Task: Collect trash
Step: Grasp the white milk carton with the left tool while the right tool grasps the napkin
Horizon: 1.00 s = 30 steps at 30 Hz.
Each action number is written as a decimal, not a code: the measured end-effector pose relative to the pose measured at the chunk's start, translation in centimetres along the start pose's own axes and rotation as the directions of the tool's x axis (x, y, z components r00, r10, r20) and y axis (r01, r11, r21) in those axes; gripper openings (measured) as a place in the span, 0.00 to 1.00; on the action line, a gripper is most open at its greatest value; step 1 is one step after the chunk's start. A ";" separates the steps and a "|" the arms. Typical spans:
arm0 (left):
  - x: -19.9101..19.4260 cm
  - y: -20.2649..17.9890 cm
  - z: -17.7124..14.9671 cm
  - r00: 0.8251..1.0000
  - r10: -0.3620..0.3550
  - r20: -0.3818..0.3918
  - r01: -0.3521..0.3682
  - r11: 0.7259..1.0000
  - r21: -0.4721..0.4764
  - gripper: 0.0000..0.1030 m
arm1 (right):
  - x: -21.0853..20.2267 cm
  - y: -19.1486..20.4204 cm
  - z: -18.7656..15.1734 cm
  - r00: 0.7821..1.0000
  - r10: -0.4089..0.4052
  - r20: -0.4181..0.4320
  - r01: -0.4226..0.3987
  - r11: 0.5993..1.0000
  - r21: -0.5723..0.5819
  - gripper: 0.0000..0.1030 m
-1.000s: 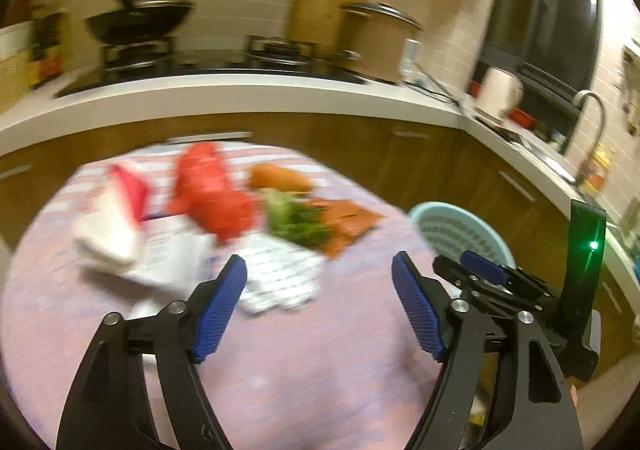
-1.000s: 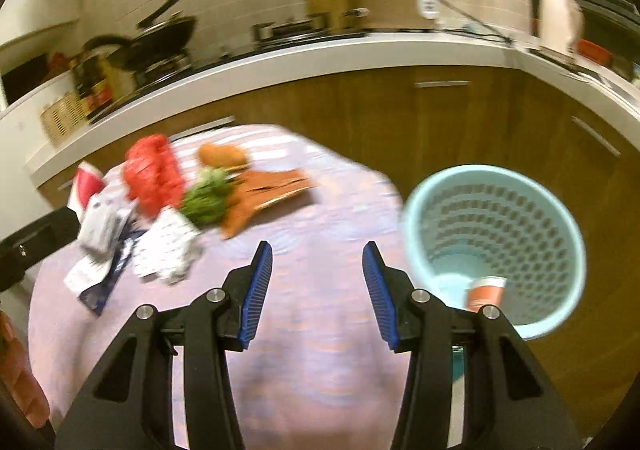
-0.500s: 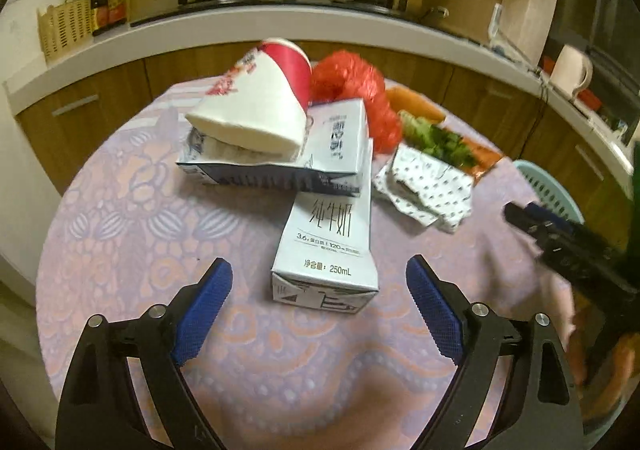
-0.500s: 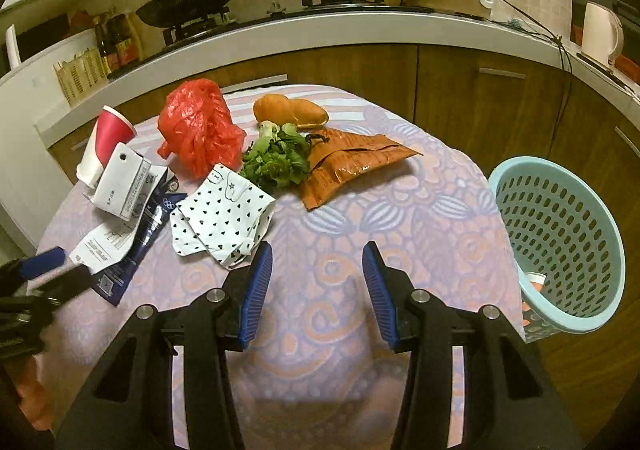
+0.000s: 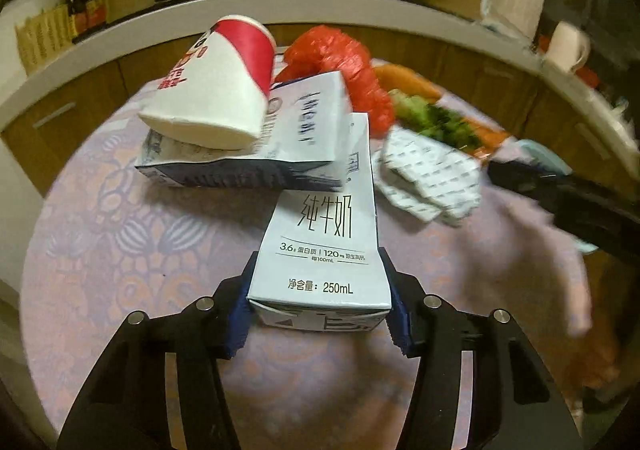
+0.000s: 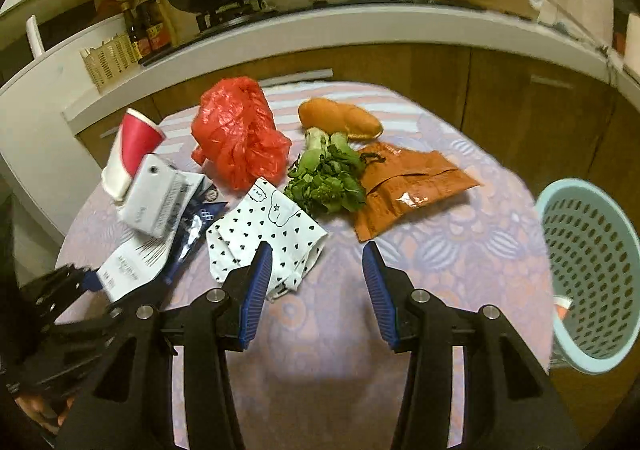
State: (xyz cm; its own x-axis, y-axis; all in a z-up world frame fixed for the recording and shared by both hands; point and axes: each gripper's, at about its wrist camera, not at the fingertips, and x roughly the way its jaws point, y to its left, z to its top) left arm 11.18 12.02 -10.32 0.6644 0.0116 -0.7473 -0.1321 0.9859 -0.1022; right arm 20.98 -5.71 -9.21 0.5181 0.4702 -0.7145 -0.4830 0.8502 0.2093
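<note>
The left hand-held gripper (image 5: 320,318), low in the frame's centre, is closing its jaws against the sides of a milk carton (image 5: 324,250) on the desk (image 5: 120,270). The right hand-held gripper (image 6: 318,282) hangs half open and empty, beside a dotted wrapper (image 6: 264,238).

left gripper (image 5: 318,314): drops to table, jaws closing onto milk carton (image 5: 322,250), pads now at its sides | right gripper (image 6: 318,282): swings from basket (image 6: 592,270) toward table litter

Bare tablecloth (image 6: 440,270) open ahead toward basket (image 6: 592,262); blocked left by dotted paper (image 6: 264,234), cartons (image 6: 156,201), greens (image 6: 328,177).
</note>
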 end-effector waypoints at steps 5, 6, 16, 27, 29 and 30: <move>-1.8 0.5 0.1 0.994 -0.107 0.036 0.108 0.994 -0.029 0.51 | 2.4 0.3 0.7 0.998 0.024 -0.056 -0.023 1.000 0.020 0.42; -2.2 0.6 0.2 0.991 -0.130 0.041 0.131 0.991 -0.032 0.51 | 2.8 0.5 0.8 0.998 0.019 -0.062 -0.018 1.000 0.016 0.42; -3.1 1.5 0.0 0.981 -0.177 0.073 0.182 0.981 -0.070 0.51 | 4.3 2.4 1.2 0.997 -0.032 -0.066 0.028 0.998 -0.054 0.21; -4.2 1.3 0.7 0.977 -0.187 0.099 0.193 0.980 -0.053 0.51 | -0.2 2.3 -0.4 1.000 -0.001 0.018 0.002 0.998 -0.060 0.03; -4.5 0.8 1.0 0.976 -0.191 0.107 0.196 0.980 -0.042 0.51 | -1.6 1.9 -0.5 0.999 -0.004 0.045 0.007 0.998 -0.058 0.03; -4.7 0.6 1.1 0.975 -0.192 0.111 0.197 0.980 -0.037 0.51 | -2.2 1.7 -0.3 0.998 -0.009 0.059 0.012 0.998 -0.057 0.03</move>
State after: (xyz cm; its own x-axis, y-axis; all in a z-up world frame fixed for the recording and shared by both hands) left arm 8.86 12.71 -6.15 0.7551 -0.1598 -0.6358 -0.0253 0.9620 -0.2719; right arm 18.78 -5.37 -7.47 0.5633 0.4760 -0.6754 -0.5161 0.8410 0.1622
